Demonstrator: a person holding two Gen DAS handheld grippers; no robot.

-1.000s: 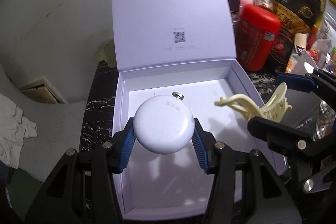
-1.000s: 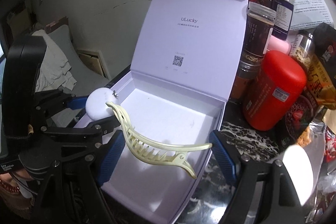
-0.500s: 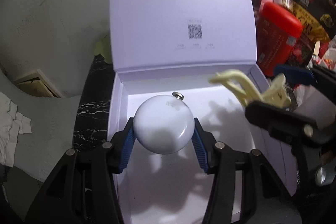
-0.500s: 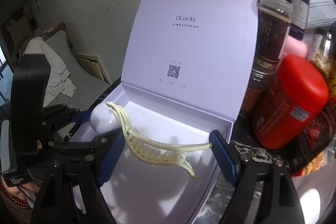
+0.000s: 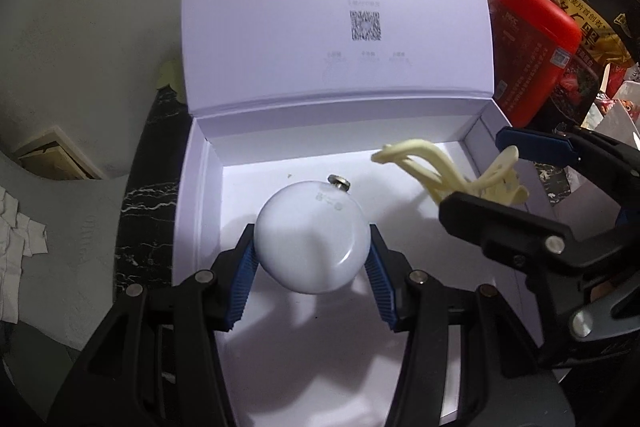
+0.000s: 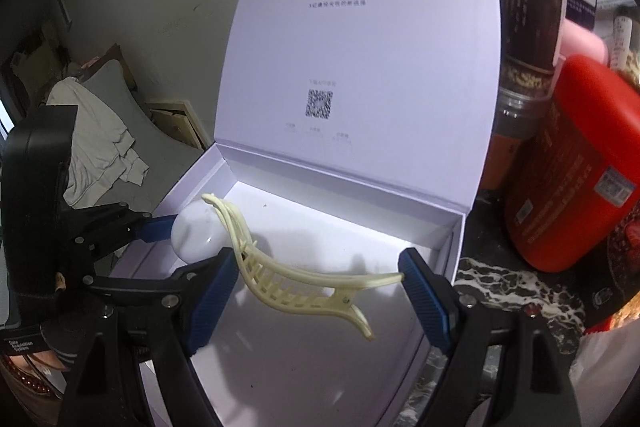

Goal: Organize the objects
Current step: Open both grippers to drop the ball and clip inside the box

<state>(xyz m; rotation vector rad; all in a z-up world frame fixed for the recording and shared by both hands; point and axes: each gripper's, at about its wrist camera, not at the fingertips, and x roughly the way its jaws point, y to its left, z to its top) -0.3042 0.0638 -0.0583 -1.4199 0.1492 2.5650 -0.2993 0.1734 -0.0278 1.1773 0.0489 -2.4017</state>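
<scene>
- Your left gripper (image 5: 312, 277) is part-way closed on the white round case (image 5: 312, 237), its blue pads pressing the case's two sides. The case hangs over the left half of the open white box (image 5: 476, 135), above the floor, with its small metal stud facing the hinged lid.
- Your right gripper (image 6: 316, 283) stands wide, and the pale yellow hair claw clip (image 6: 296, 281) spans the gap end to end between the pads. It hangs over the right half of the same box.
- The clip is held only by its tips, along its length. It is springy, so I judge it could bow, twist or pop out if you squeeze harder or knock it on the box wall.
- The two grippers are close together: in the right wrist view the clip's curved end sits just in front of the case. Lowering both at once risks the clip's teeth catching the case or the left finger.
- The case is smooth and rounded; a tilt on release may let it roll toward the clip's side.
- The lid stands upright behind both loads. A push forward could tip it, or shove the box toward the red canister (image 6: 576, 171) and dark jar (image 6: 528, 7) just beside its right edge.
</scene>
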